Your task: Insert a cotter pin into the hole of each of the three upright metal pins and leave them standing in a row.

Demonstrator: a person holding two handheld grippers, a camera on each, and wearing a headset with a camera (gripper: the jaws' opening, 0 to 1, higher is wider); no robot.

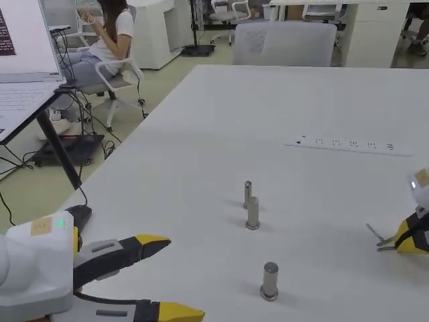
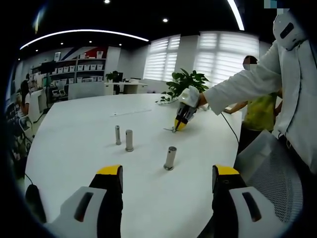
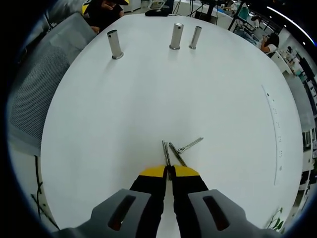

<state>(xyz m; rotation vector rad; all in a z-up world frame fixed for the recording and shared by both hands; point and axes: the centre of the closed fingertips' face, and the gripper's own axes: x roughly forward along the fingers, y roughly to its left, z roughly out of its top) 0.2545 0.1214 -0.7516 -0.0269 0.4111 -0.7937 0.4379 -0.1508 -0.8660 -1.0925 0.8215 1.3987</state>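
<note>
Three upright metal pins stand on the white table: a thin one, a thicker one just in front of it, and a third nearer to me. My left gripper is at the bottom left, open and holding nothing, pointing at the pins. My right gripper rests low on the table at the right edge, shut on a cotter pin. Two more cotter pins lie right at its tips. The metal pins stand well beyond it.
A white power strip lies flush in the table behind the pins. A grey chair stands at the far edge. A desk with a laptop and a seated person are at the left. The table edge runs along the left.
</note>
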